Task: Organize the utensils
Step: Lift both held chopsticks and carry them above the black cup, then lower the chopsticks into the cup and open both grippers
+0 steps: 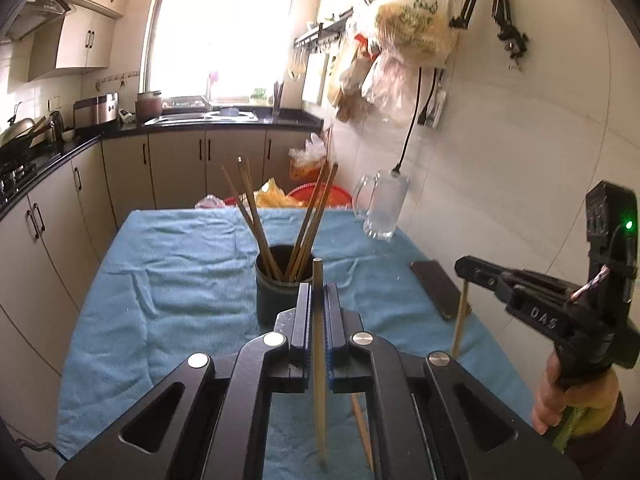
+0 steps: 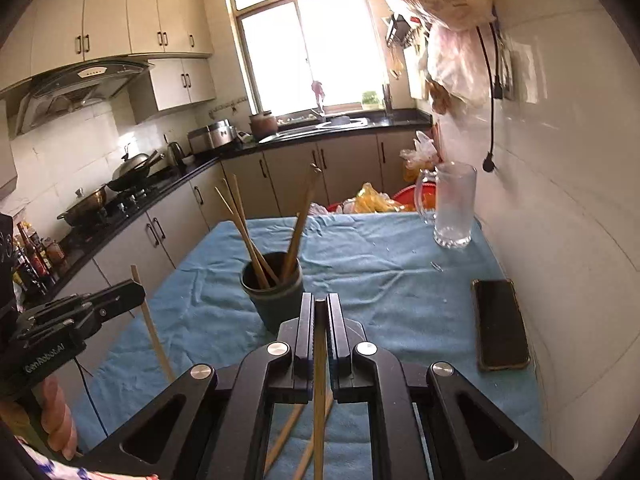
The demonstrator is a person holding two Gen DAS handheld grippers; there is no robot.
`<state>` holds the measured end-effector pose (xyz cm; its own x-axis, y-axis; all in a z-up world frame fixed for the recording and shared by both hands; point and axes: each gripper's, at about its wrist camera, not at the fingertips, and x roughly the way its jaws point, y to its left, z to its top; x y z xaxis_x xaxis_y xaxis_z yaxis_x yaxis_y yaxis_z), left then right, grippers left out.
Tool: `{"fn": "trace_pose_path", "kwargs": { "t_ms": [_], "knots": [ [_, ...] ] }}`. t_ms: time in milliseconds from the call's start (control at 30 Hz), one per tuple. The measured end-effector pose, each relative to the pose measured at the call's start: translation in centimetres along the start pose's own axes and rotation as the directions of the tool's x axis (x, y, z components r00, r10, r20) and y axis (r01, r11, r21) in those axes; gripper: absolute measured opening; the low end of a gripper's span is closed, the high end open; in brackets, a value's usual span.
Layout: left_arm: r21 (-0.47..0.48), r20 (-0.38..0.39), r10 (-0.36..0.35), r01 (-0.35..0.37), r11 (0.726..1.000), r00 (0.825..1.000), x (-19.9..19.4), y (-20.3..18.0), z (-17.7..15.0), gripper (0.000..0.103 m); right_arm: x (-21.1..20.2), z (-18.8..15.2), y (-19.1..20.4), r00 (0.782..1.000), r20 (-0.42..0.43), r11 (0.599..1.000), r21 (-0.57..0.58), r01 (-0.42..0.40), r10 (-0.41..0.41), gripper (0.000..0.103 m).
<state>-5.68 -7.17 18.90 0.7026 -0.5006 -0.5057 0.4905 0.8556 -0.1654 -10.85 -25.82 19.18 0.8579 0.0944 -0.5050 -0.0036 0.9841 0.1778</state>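
Left claw [image 1: 318,300] pinching chopstick [image 1: 319,360] | right claw [image 2: 320,312] pinching second chopstick [image 2: 319,400]

The left hand-held gripper [image 1: 318,292] points forward and level, its two black fingers [image 1: 303,312] nearly parallel and closed to a narrow slot on a single chopstick [image 1: 319,360] that stands upright between the blue-lined pads, its tip rising just above the fingertips. The right hand-held gripper [image 2: 320,304] sits in the same pose beside it, fingers [image 2: 306,328] pressed in on its own chopstick [image 2: 319,392] (only the slim shaft shows between the pads). Each tool is gripped from below by a bare hand: the right hand [image 1: 550,396] wraps its handle, the left hand [image 2: 58,420] likewise.
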Motion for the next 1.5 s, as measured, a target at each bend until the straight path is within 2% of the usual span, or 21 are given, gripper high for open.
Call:
{"fn": "trace_pose_path", "kwargs": {
  "t_ms": [267, 400, 533, 733, 900, 1033, 1267, 1400, 1500],
  "knots": [
    [-0.041, 0.079, -0.002, 0.005, 0.999, 0.997, -1.1, 1.3, 3.4, 0.005, -0.3, 3.1, 0.5, 0.997, 0.072, 1.000, 0.001, -0.006, 0.006, 0.006],
    [-0.071, 0.110, -0.006, 0.013, 0.997, 0.994, -1.3, 2.4, 5.9, 0.005, -0.4, 5.8, 1.2, 0.993, 0.116, 1.000, -0.007, -0.011, 0.012, 0.006],
    [-0.069, 0.153, 0.019, -0.008, 0.998, 0.988, -1.6, 2.8, 8.8, 0.005, -0.3, 9.2, 2.6, 0.987, 0.161, 0.999, -0.032, -0.017, 0.022, 0.006],
    [-0.096, 0.165, 0.052, -0.037, 0.995, 0.985, -0.3, 4.0, 12.9, 0.005, 1.0, 13.8, 4.7, 0.977, 0.212, 0.999, -0.049, -0.021, 0.031, 0.006],
    [-0.087, 0.184, 0.078, -0.063, 0.994, 0.980, 1.4, 4.3, 15.1, 0.005, 2.9, 15.7, 5.4, 0.969, 0.246, 0.999, -0.034, -0.016, 0.024, 0.006],
    [-0.081, 0.158, 0.075, -0.063, 0.995, 0.985, 4.2, 4.2, 15.7, 0.005, 6.0, 15.7, 5.3, 0.976, 0.216, 1.000, -0.001, -0.012, 0.012, 0.006],
    [-0.059, 0.028, 0.094, -0.093, 0.994, 0.995, 10.2, 4.7, 13.5, 0.005, 12.1, 12.6, 3.6, 0.998, 0.066, 0.999, 0.033, -0.021, 0.019, 0.006],
    [-0.051, 0.005, 0.113, -0.112, 0.992, 0.994, 11.1, 5.0, 12.6, 0.005, 13.8, 12.0, 2.3, 1.000, 0.025, 0.998, 0.053, -0.020, 0.019, 0.006],
    [-0.049, 0.016, 0.124, -0.123, 0.991, 0.992, 10.6, 4.9, 12.7, 0.010, 14.4, 12.0, 1.6, 1.000, 0.014, 0.997, 0.073, -0.019, 0.018, 0.006]
  ]
}}
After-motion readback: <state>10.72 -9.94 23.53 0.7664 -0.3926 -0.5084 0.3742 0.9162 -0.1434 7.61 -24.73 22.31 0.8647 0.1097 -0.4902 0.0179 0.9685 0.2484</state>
